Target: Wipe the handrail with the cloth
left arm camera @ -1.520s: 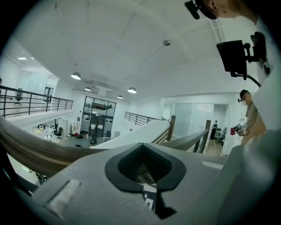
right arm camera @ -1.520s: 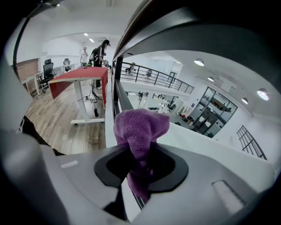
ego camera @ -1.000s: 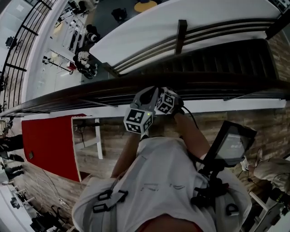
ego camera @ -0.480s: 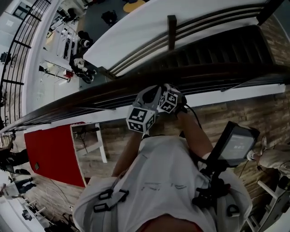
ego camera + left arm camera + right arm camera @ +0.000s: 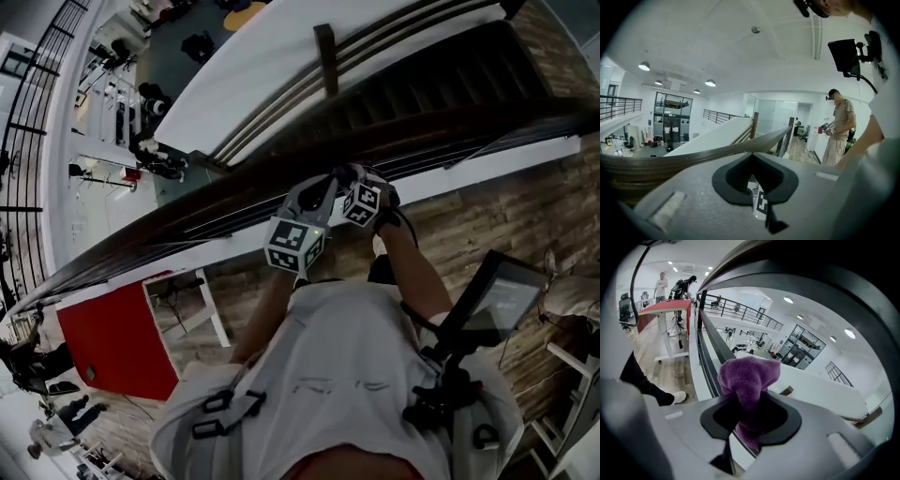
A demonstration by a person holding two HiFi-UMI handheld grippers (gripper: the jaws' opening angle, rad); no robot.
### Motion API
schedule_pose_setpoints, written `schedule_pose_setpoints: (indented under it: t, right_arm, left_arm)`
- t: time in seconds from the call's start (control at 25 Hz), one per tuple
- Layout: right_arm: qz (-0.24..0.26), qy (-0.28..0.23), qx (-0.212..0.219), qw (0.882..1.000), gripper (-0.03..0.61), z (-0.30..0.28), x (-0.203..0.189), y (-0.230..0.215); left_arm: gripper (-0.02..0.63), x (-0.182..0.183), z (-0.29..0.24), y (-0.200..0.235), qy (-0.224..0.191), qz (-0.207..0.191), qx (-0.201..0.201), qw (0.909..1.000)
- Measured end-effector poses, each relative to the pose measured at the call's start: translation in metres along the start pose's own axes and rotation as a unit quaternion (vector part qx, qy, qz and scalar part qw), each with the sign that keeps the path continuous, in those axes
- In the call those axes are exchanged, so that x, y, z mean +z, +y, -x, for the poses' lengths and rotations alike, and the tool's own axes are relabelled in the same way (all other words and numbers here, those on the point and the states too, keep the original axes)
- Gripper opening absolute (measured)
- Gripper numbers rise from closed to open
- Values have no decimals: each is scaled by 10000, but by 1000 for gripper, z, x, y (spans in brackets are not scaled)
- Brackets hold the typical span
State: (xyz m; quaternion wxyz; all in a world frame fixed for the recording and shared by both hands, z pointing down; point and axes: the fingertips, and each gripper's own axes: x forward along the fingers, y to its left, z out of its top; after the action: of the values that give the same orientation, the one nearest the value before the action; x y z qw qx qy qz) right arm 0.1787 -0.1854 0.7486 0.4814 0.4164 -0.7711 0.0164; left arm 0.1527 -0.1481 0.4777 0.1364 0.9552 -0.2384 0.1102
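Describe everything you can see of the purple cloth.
The purple cloth looks soft and fuzzy, like fleece or microfibre. It is bunched into a rounded lump that sticks up out of the right gripper, whose jaws are shut on it, with a smaller tail hanging below them. The dark handrail arches over it; contact with it cannot be told.

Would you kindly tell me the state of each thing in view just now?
left gripper: shut, nothing between its jaws.
right gripper: shut on the cloth.
cloth: purple, bunched, clamped and sticking out past the jaws.
handrail: dark wood; whether the cloth touches it cannot be told.
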Motion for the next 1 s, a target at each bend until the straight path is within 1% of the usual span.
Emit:
schedule_pose_setpoints:
  t: [0.2, 0.28, 0.4, 0.48, 0.56, 0.68, 0.76, 0.84, 0.92, 1.0]
  right_arm:
    - [-236, -5, -58, 9997, 101, 13, -22, -20]
    - [-237, -41, -85, 9997, 101, 15, -28, -25]
    - [17, 23, -225, 9997, 101, 18, -41, -35]
    - [103, 102, -306, 9994, 101, 21, -56, -47]
    - [131, 174, -345, 9992, 104, 25, -74, -62]
    - [402, 352, -459, 9975, 110, 31, -104, -85]
    - [584, 537, -611, 9950, 122, 36, -127, -101]
    - [618, 765, -739, 9924, 141, 42, -152, -116]
    - [662, 925, -749, 9907, 156, 48, -172, -131]
    - [845, 1020, -752, 9883, 156, 54, -187, -145]
  left_arm:
    - [0, -1, -25, -23, 127, -51, -305, 9994]
    - [0, -3, -34, -31, 180, -73, -426, 9989]
    - [0, -8, -45, -39, 275, -56, -552, 9981]
    - [0, -13, -55, -45, 349, -29, -613, 9975]
    - [0, -17, -68, -52, 412, -31, -696, 9967]
    - [0, -21, -86, -63, 508, -67, -865, 9949]
    - [0, -24, -95, -71, 574, -97, -956, 9937]
    - [0, -25, -101, -79, 620, -118, -1023, 9927]
    - [0, -26, -111, -86, 645, -132, -1091, 9918]
    - [0, -29, -125, -94, 669, -129, -1167, 9908]
